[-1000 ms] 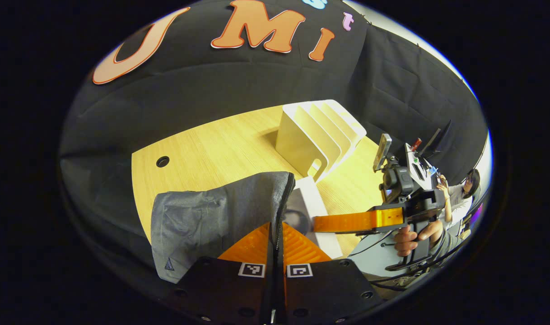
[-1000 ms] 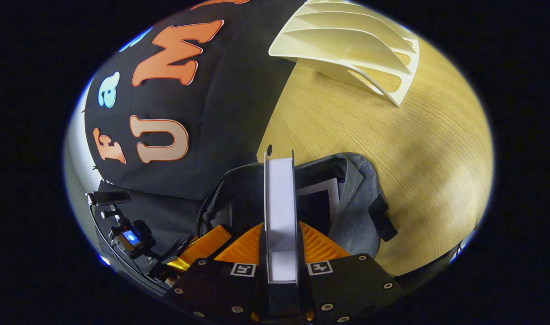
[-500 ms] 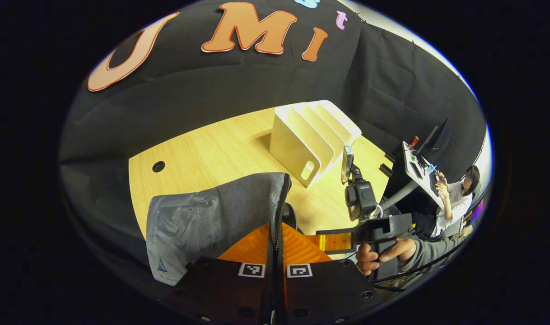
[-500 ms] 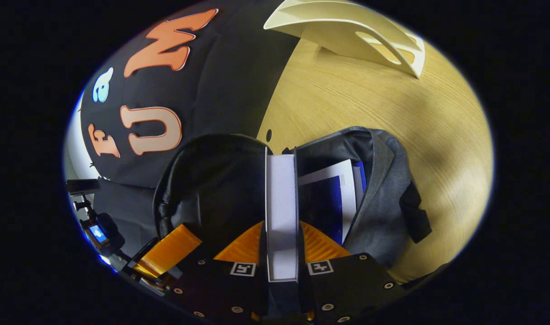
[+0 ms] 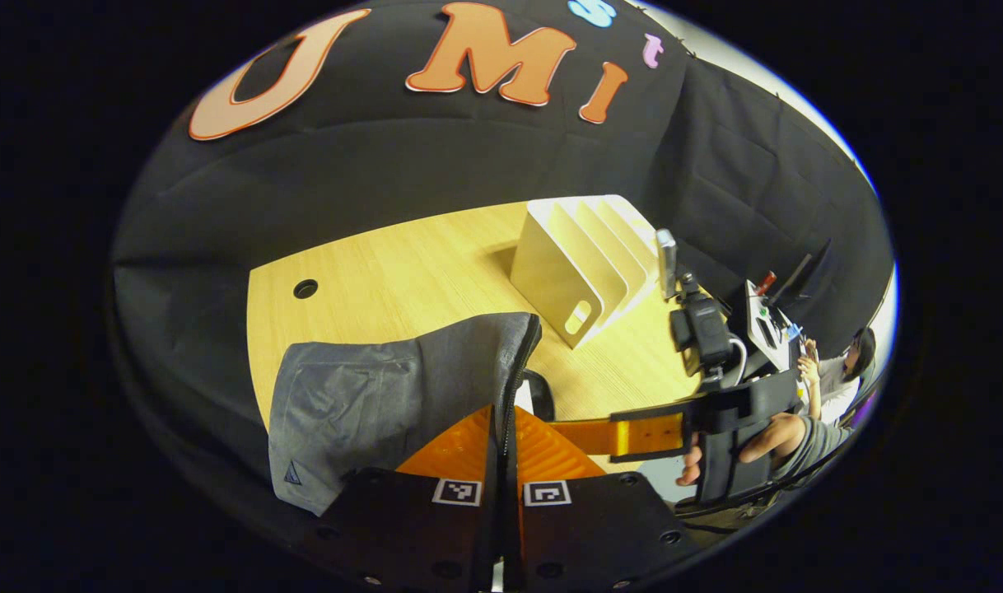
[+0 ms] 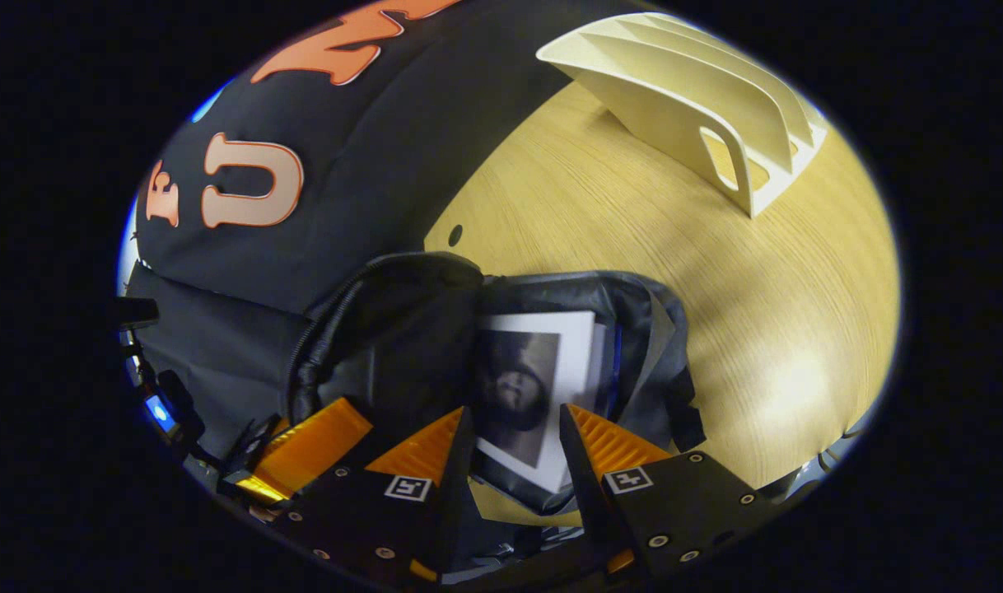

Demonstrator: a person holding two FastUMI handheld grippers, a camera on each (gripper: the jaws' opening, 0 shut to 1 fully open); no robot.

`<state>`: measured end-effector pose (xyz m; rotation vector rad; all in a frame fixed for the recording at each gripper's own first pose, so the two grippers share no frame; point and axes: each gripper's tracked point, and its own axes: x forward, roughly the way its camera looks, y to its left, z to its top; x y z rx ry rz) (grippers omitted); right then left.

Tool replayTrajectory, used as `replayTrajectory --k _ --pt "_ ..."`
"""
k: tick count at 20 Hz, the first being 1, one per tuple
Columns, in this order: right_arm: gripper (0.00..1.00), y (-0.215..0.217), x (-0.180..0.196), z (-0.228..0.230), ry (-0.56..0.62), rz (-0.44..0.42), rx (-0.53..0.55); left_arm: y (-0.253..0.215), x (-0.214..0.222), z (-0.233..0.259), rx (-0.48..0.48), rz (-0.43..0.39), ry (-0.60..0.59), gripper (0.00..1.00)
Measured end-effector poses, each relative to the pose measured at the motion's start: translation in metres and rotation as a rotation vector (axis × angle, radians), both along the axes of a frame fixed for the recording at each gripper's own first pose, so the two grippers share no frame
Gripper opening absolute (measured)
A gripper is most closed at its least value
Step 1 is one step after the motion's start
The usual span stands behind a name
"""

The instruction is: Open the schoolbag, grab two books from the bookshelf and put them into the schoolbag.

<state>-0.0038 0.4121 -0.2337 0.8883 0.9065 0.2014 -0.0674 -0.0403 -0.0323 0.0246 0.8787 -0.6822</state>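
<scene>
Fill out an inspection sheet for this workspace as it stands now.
Surface: wooden table, one round hole.
Job's things: grey schoolbag open; book inside it, a second behind. Bookshelf holds no books.
Clutter: nothing seen.
Grippers: left tongs shut on the bag's zipper edge; right tongs open above the book.
Cables: some below the hand holding the right tongs.
Surroundings: black cloth wall; a seated person at a desk.
</scene>
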Motion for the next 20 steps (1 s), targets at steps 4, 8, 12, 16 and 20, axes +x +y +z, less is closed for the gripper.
replayTrajectory --k 4,8,12,16,20 --pt "0.64 -0.041 -0.008 0.021 -0.061 0.029 -0.114 -0.003 -0.007 0.006 0.013 0.081 -0.020 0.08" --pt "0.66 -0.096 -0.017 0.042 -0.126 0.053 -0.233 -0.036 -0.024 0.012 0.002 0.119 -0.025 0.17" --pt "0.85 -0.147 -0.014 0.074 -0.211 0.037 -0.314 -0.083 -0.034 0.025 0.014 0.118 -0.084 0.71" --pt "0.97 -0.215 -0.008 0.112 -0.337 -0.037 -0.480 -0.128 -0.021 0.054 -0.026 0.164 -0.175 0.93" --pt "0.98 -0.267 -0.005 0.161 -0.472 -0.116 -0.621 -0.156 -0.003 0.095 -0.045 0.246 -0.336 0.97"
